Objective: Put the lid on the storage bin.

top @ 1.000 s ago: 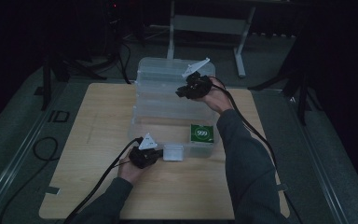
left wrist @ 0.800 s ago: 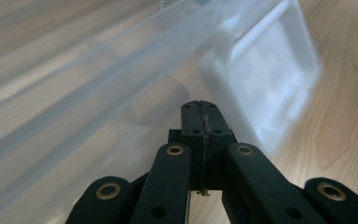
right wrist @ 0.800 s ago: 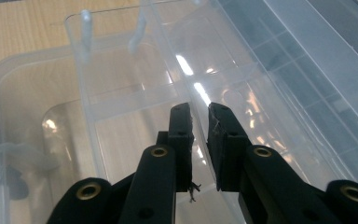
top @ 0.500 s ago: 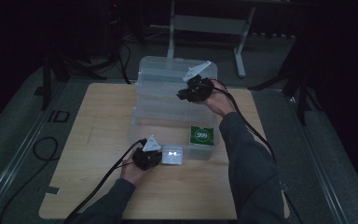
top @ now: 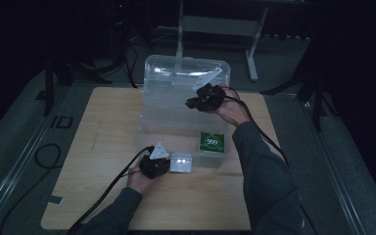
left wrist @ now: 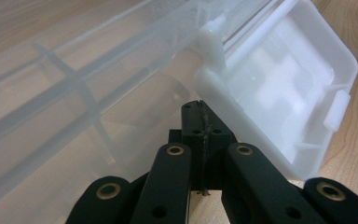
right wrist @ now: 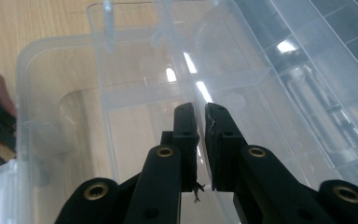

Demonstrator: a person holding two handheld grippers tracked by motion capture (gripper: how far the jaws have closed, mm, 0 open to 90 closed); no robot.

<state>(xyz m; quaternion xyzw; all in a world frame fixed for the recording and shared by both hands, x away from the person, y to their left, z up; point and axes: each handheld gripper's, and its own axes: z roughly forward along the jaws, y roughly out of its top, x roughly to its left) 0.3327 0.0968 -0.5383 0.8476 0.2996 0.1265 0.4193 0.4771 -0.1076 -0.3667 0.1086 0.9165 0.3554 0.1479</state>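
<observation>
In the high view, my right hand-held gripper holds the clear storage box's raised lid at frame centre, on the desk; my left hand-held gripper meets the small white case below it. In the left gripper view my jaws are pressed together against that case, so I should push gently. In the right gripper view my jaws pinch the lid's thin edge; I should keep it steady.

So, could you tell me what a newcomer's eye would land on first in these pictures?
Probably the big clear bin mid-table, its lid raised at the far side, with the right gripper over its middle. Next comes the green box marked 999 at the bin's near right corner. Then the small white case in front of the bin, with the left gripper beside it.
</observation>
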